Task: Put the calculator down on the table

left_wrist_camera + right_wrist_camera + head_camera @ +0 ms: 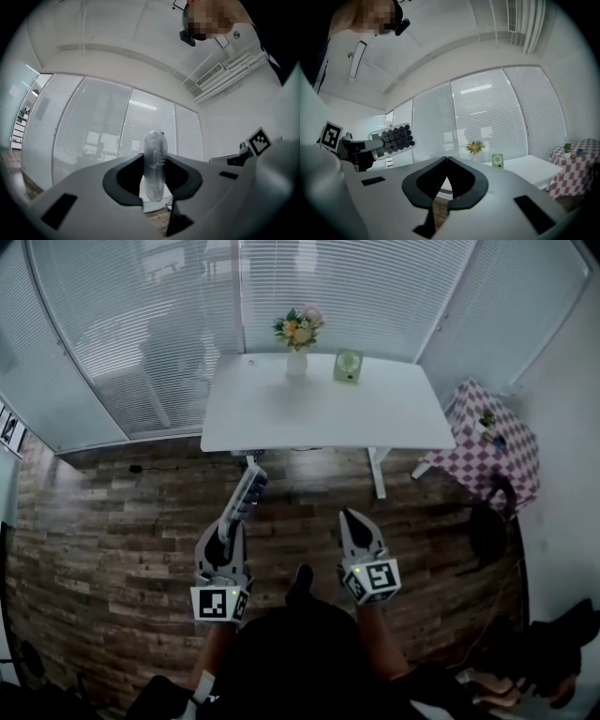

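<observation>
Closest to you, low in the head view, the left gripper (228, 529) is clamped on the calculator (247, 491). Its own view shows the pads pressing both faces of the slim body, seen edge-on. The calculator is in the air, well short of the table, with its free end slanting toward 1 o'clock. From the right gripper view you can see its face of dark round keys. Your right gripper (352, 518), at 3 o'clock of the left one, carries nothing: its jaws are closed tip to tip. Both hang above the wooden floor (122, 512).

Dead ahead at 12 o'clock stands the white table (281, 418), well apart from the grippers. At its far edge sit a vase of flowers (297, 343) and, at 3 o'clock of it, a small green object (348, 365). It may be a clock, though it's too small to be sure. The near half of the top is bare. Off at 2 o'clock is a smaller table under a checked cloth (487, 451).

You look to be in the carry step: the calculator is grasped but not yet over the tabletop. Next you'd need to bring the left gripper over the bare near part of the table and lower it until the calculator lies nearly flat. Then part the jaws and draw back, keeping clear of the vase.
</observation>
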